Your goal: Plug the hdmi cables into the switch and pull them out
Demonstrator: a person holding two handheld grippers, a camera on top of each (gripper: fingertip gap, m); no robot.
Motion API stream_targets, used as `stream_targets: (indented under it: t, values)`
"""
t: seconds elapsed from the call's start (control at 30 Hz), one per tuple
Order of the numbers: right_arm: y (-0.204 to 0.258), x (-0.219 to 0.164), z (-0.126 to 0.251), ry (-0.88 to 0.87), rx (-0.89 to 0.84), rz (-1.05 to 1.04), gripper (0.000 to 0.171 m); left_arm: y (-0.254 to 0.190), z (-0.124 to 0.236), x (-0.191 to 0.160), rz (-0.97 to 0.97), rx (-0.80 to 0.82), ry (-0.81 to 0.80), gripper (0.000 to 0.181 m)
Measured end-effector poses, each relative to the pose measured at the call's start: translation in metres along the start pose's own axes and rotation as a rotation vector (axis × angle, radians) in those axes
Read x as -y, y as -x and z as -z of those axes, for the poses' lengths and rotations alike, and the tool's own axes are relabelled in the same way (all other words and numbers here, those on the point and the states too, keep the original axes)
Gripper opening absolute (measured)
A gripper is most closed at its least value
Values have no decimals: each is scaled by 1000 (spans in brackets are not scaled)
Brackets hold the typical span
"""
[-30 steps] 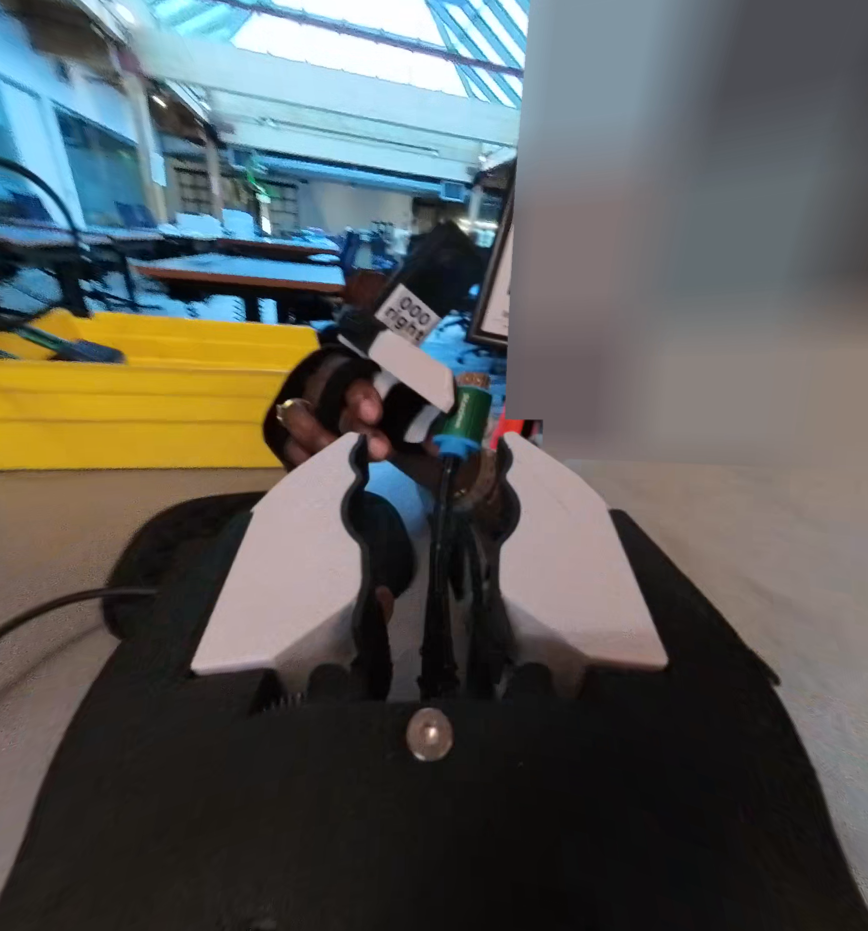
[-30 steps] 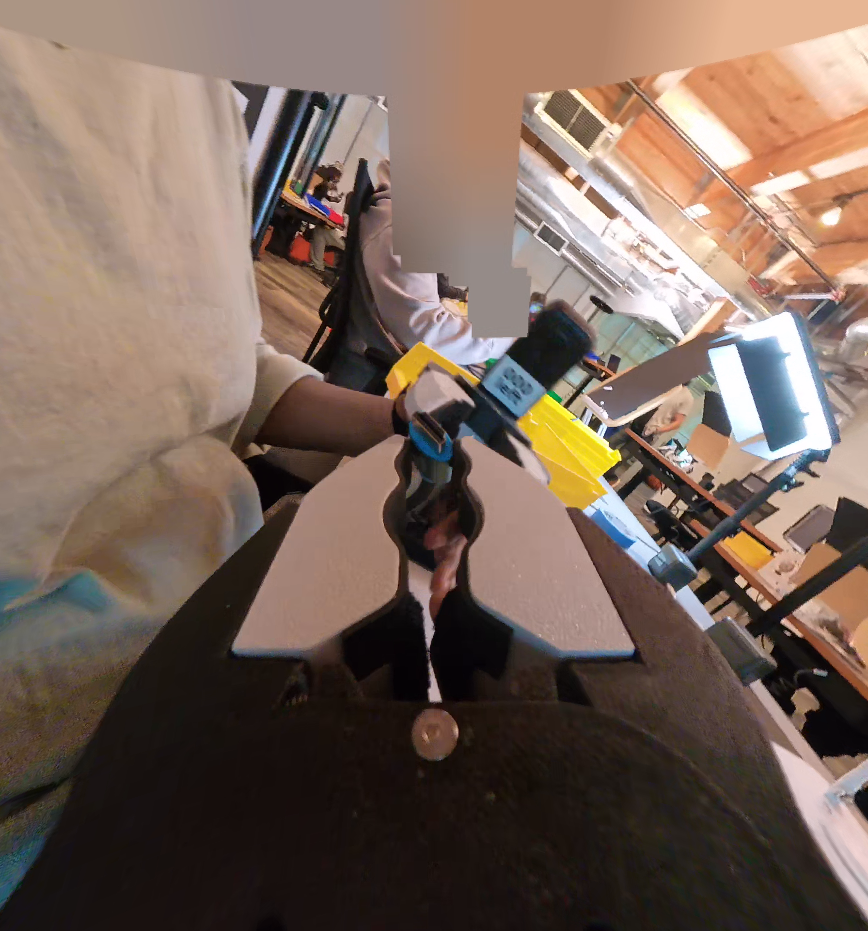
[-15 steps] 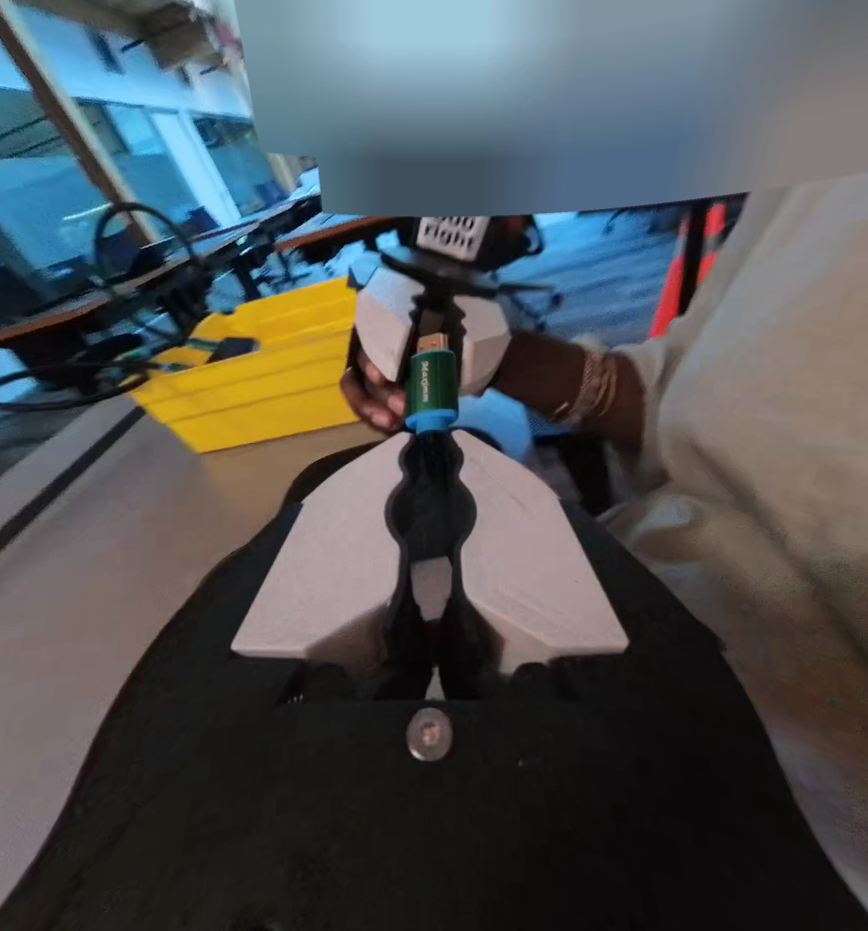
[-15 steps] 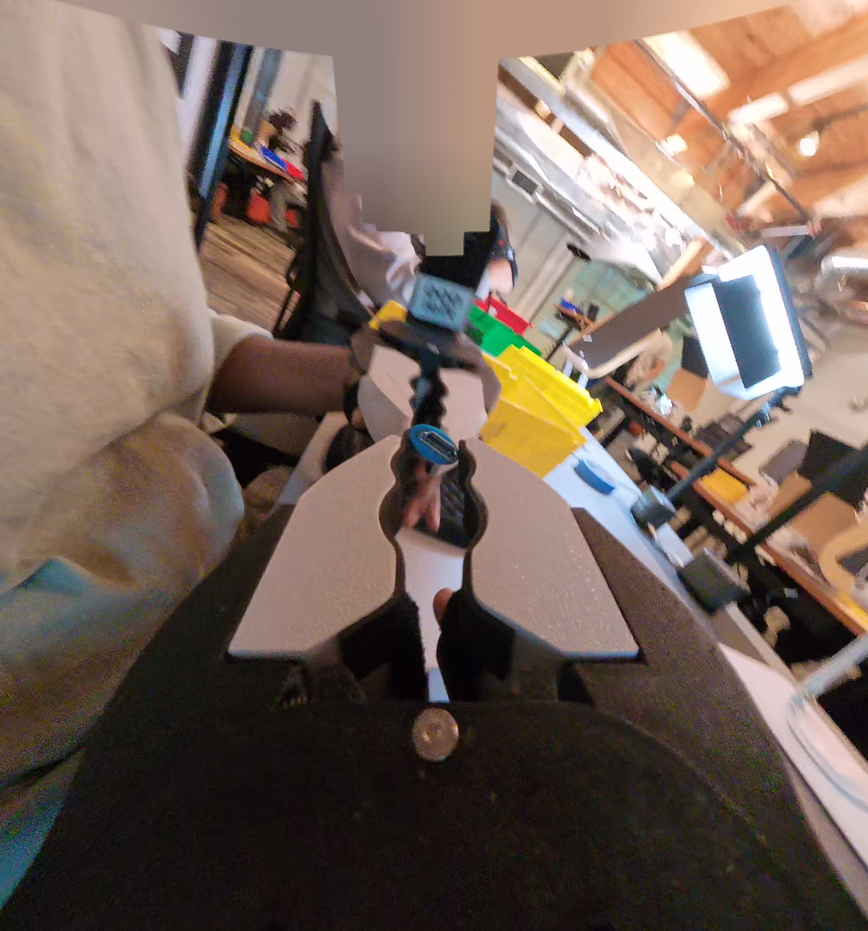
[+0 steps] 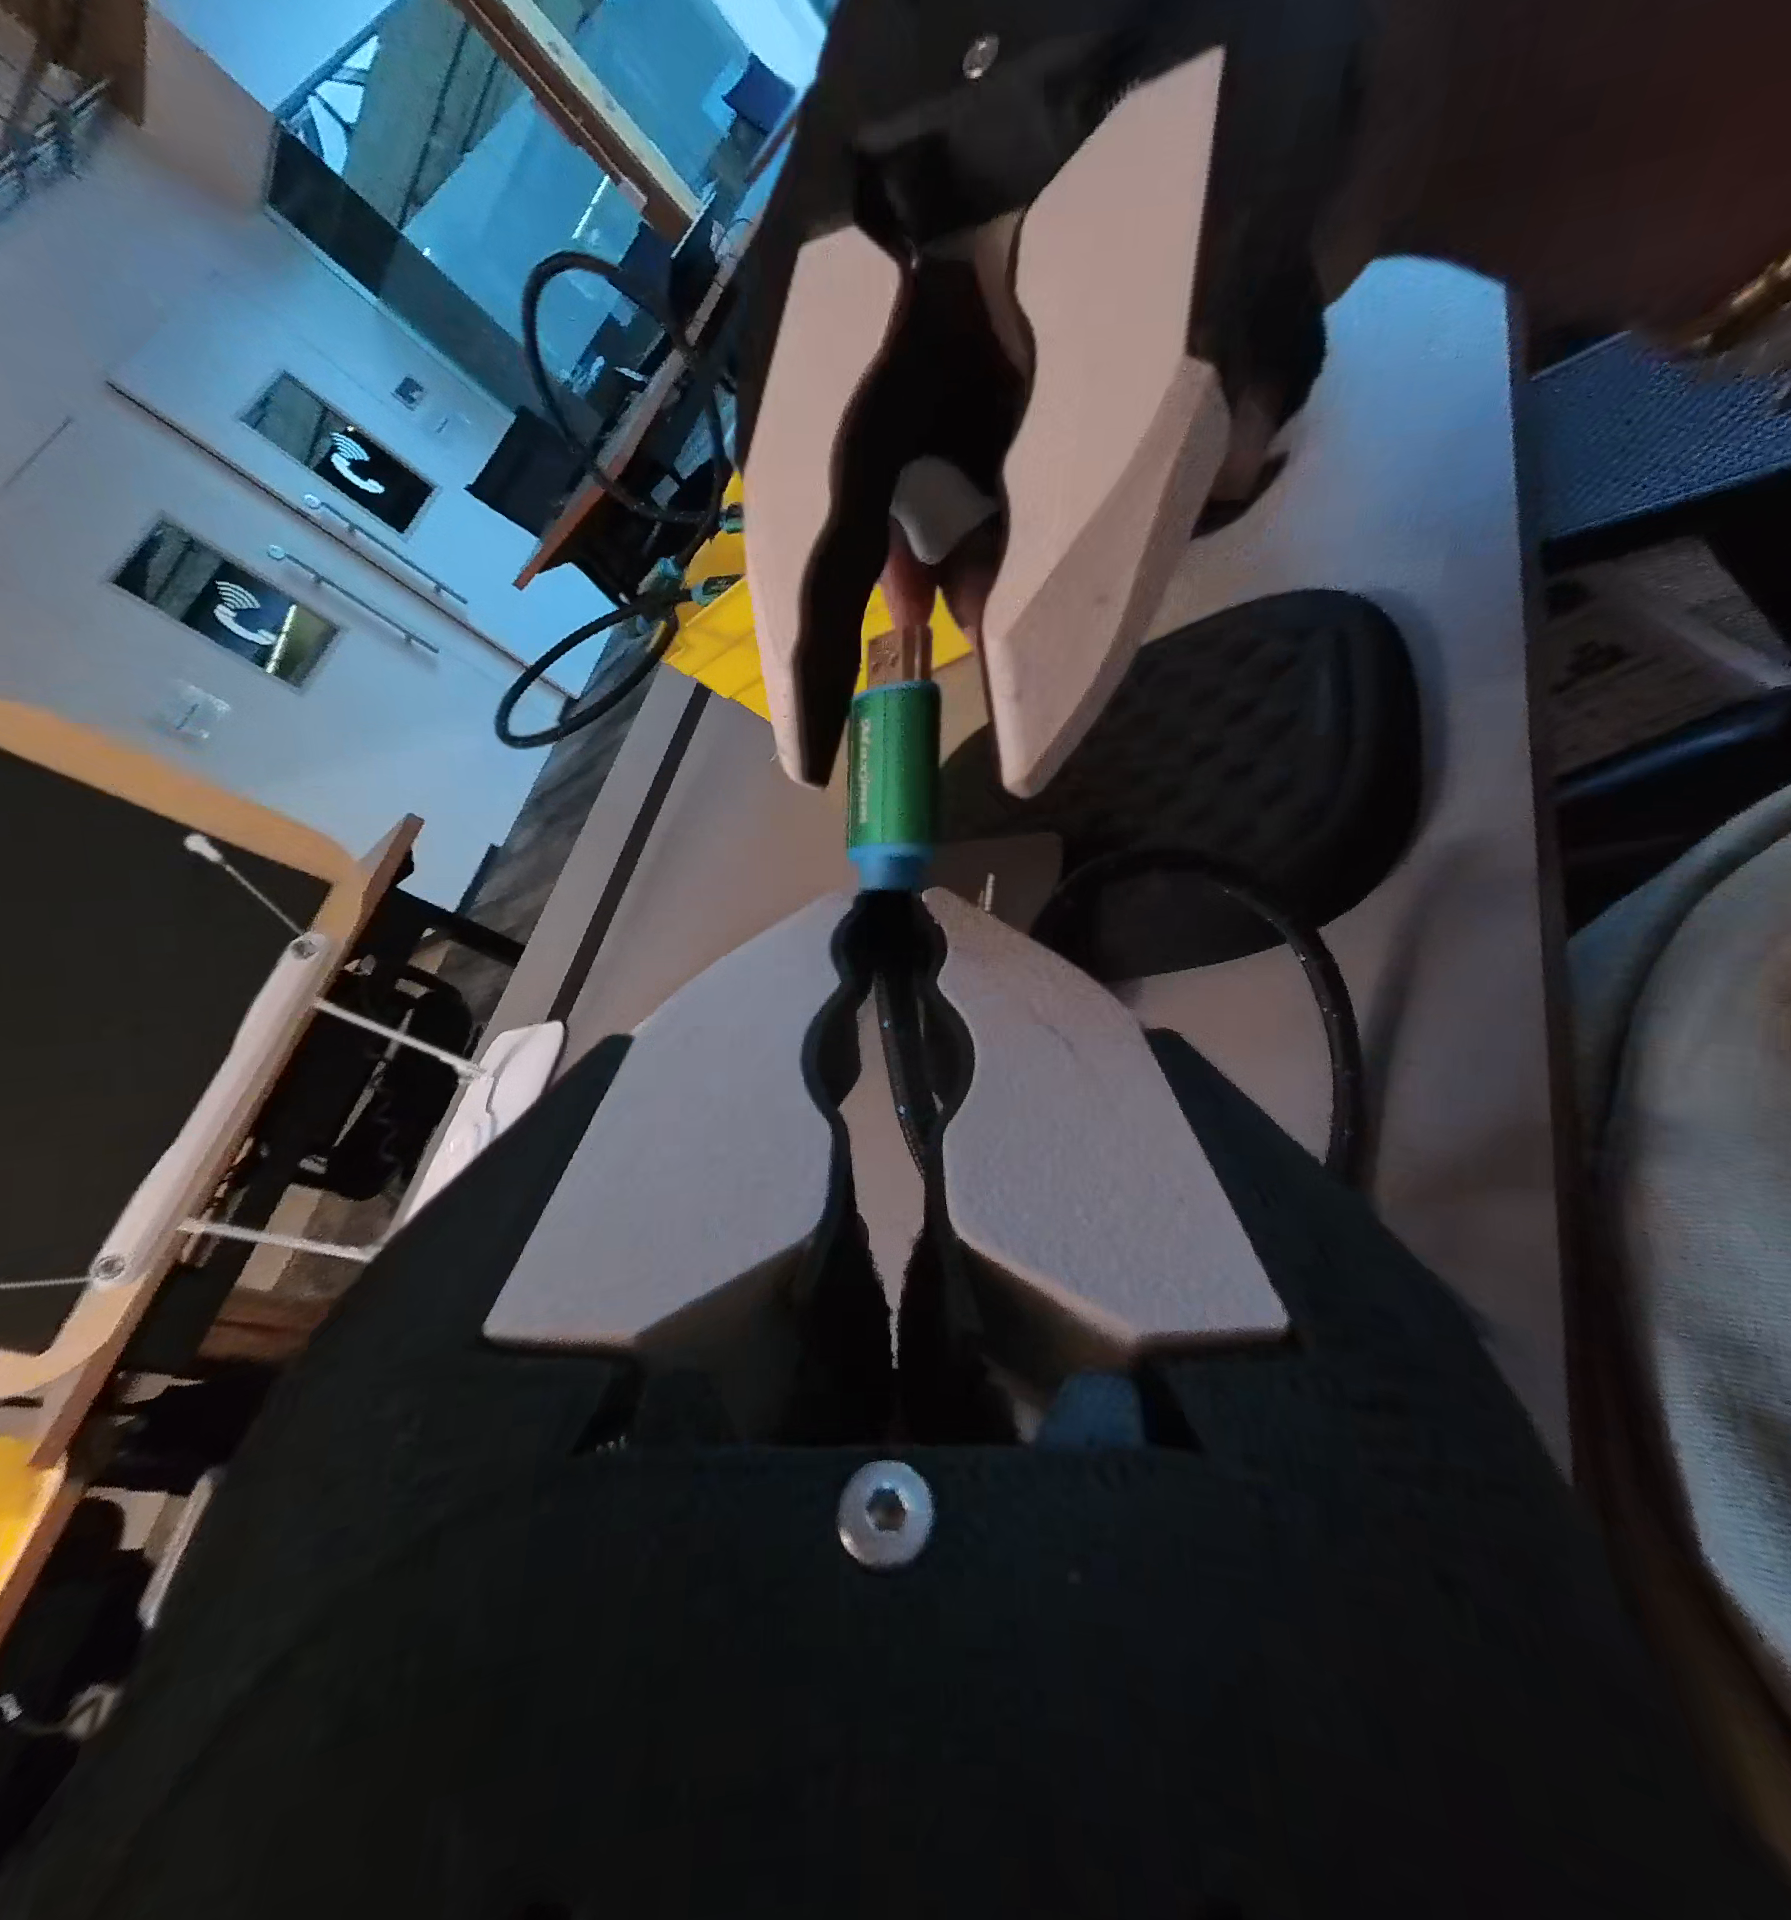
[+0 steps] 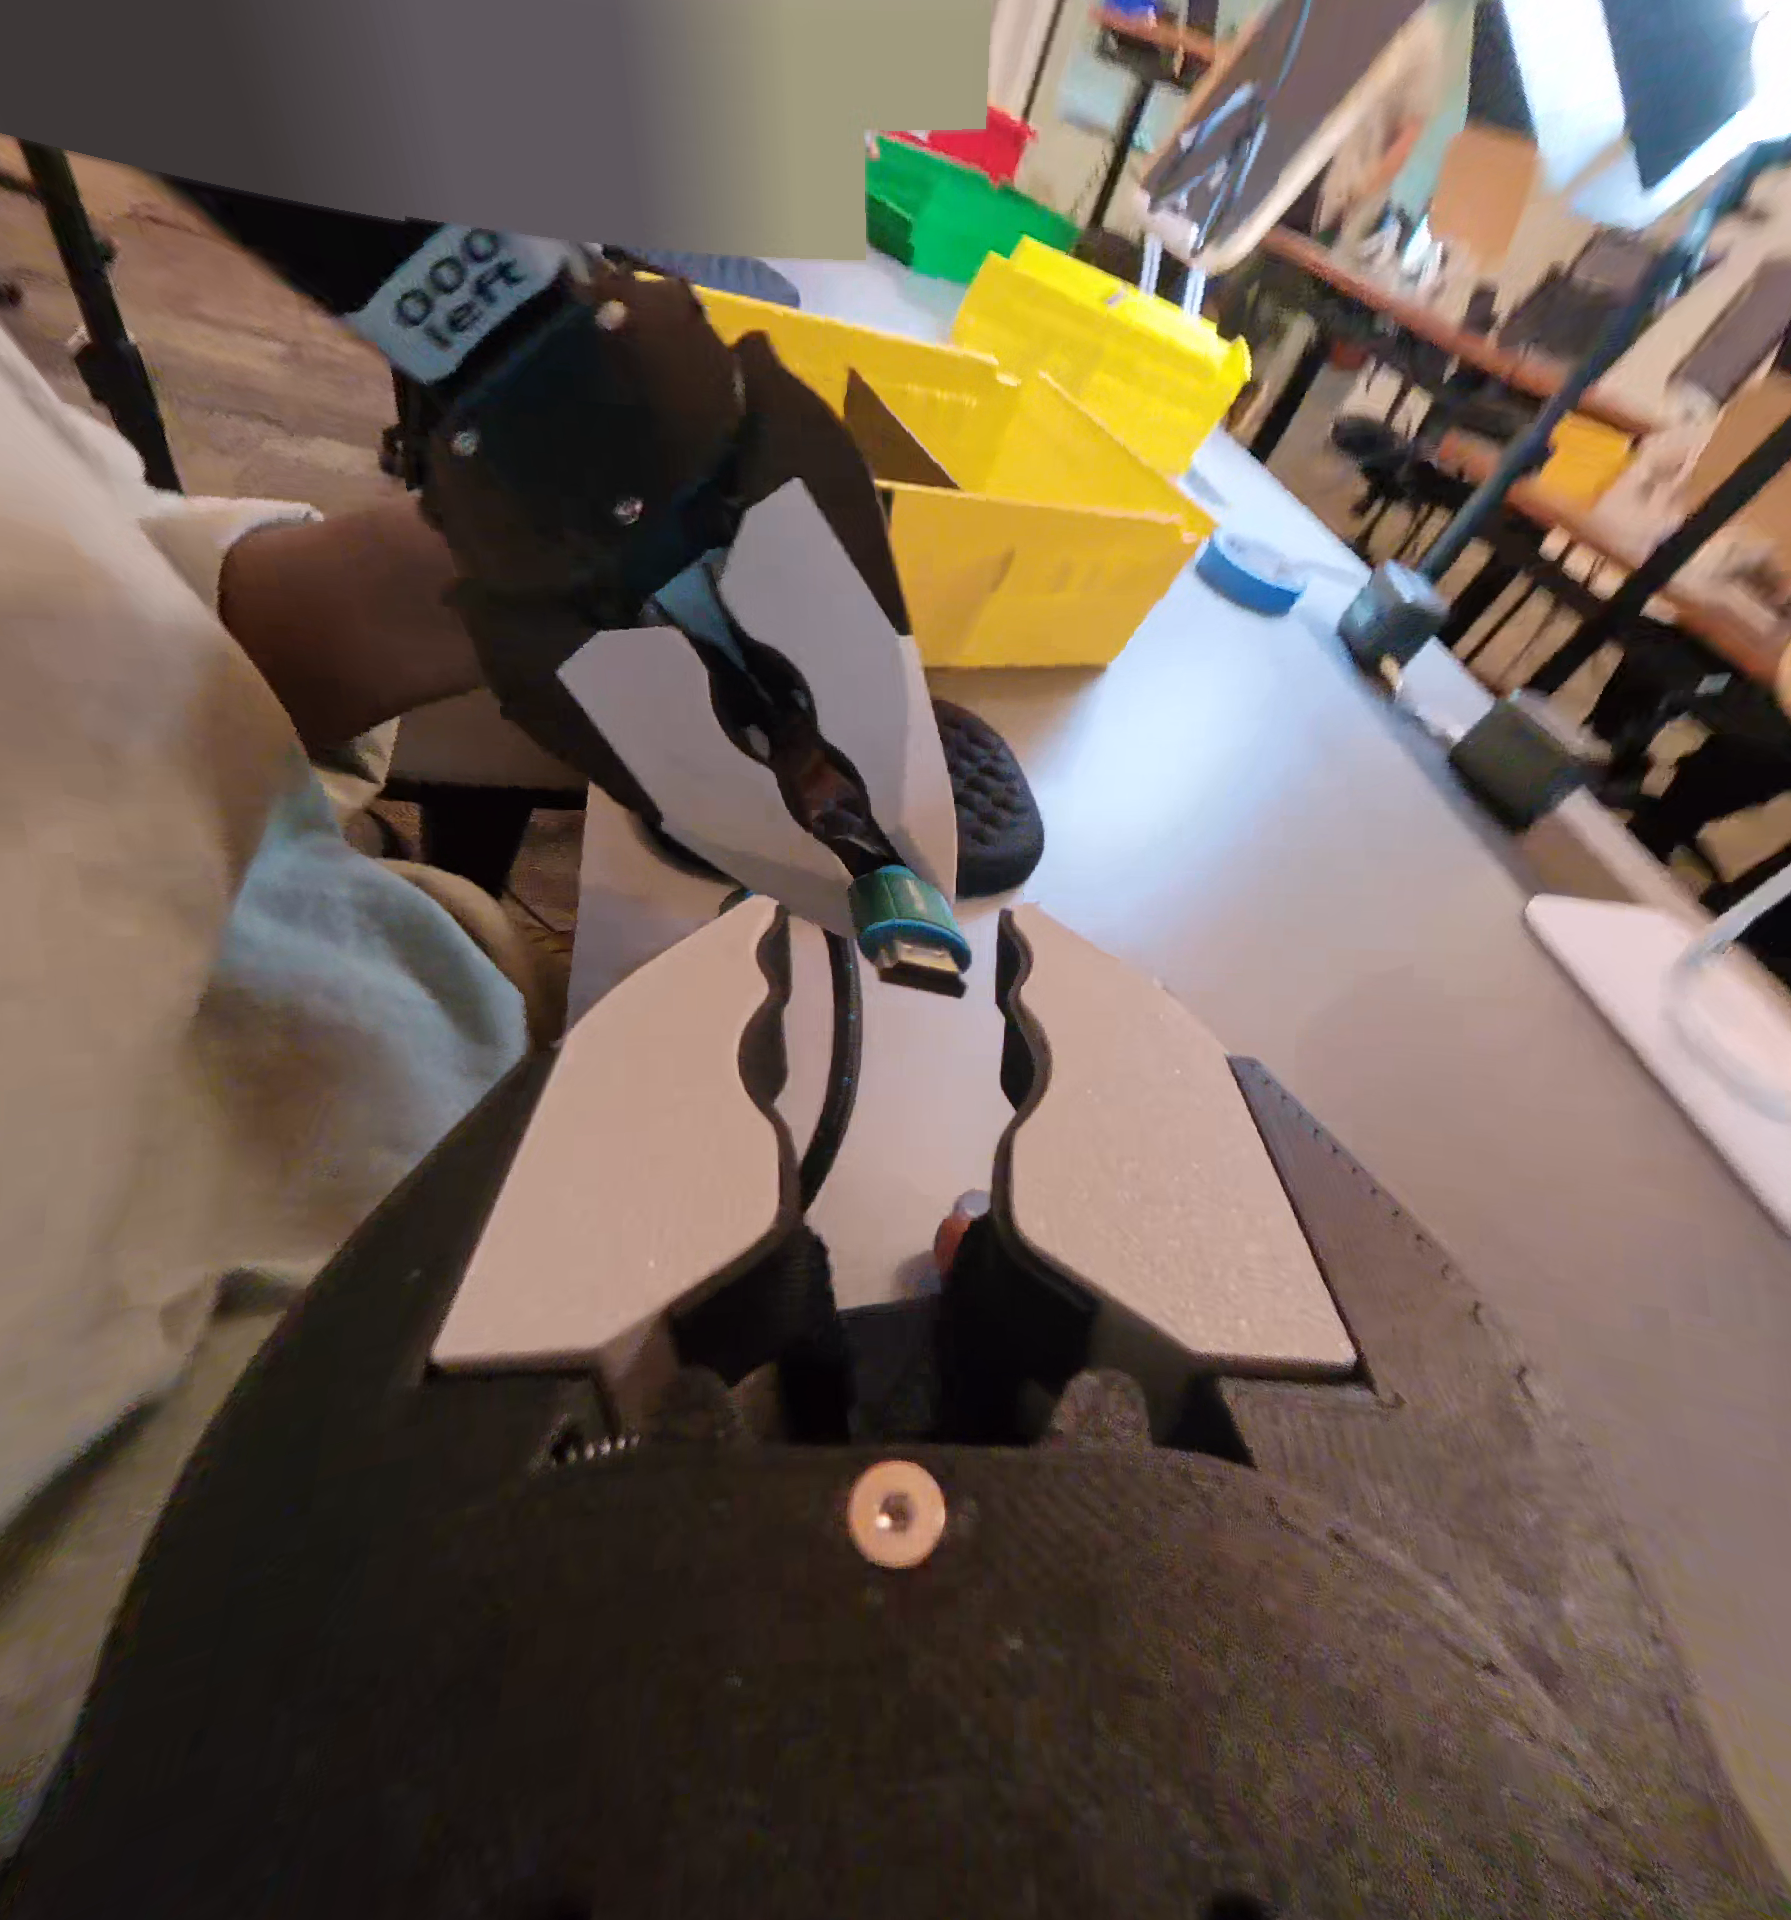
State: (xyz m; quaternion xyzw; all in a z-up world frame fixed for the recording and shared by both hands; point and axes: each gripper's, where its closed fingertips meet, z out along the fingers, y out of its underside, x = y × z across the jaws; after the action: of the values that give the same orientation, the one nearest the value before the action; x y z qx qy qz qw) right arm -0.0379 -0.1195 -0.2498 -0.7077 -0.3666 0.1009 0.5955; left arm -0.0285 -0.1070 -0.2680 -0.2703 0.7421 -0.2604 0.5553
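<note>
My left gripper (image 5: 889, 909) is shut on a black HDMI cable (image 5: 1327, 1018) just behind its green plug (image 5: 891, 790), which has a blue collar and a metal tip. It holds the plug in the air above the grey table (image 6: 1234, 935). My right gripper (image 6: 891, 920) is open and faces the left one, with the plug (image 6: 896, 899) between its spread fingers, untouched. In the left wrist view the right gripper (image 5: 917, 774) reaches down from above around the plug's tip. In the right wrist view the left gripper (image 6: 891, 883) comes in from the upper left. No switch is in view.
A black textured oval pad (image 6: 984, 800) lies on the table behind the grippers. Yellow bins (image 6: 1026, 561) stand farther back, with a blue tape roll (image 6: 1249, 571) beside them. A white flat stand base (image 6: 1701, 1060) lies at the right. The person's cream sleeve fills the left.
The left gripper, open a second ago, has shut on the cable behind the plug. The right gripper, which held the plug, has opened and let it go. Both have tilted down toward the table.
</note>
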Motion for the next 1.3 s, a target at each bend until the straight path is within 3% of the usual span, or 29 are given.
stream_targets:
  t: [0.1, 0.23, 0.33, 0.47, 0.53, 0.67, 0.73, 1.1, 1.3]
  values:
    - [-5, -2, 1, 57, -30, -120, 29, 1, -2, 3, -24, 37, -5, 6]
    - [-2, -4, 0, 75, -12, -142, 22, -1, -3, 5, -38, 46, -5, 6]
    - [3, 0, 3, 20, 36, -82, 22, -5, 1, 12, 42, -23, -92, 7]
    - [18, 7, 7, -167, 154, 116, 22, -14, 19, 30, 361, -323, -352, 49]
    - [22, 8, 6, -244, 178, 171, 21, -9, 22, 32, 490, -395, -424, 55]
    - [19, 6, 3, -330, 178, 195, 21, -18, 19, 36, 520, -454, -475, 38]
    - [19, 5, 4, -364, 198, 175, 21, -16, 18, 33, 464, -404, -486, 20]
    - [19, 3, 7, -435, 223, 152, 21, -20, 10, 25, 321, -293, -399, 15]
    - [12, -4, 6, -385, 195, 122, 22, -18, 3, 18, 303, -233, -337, 11]
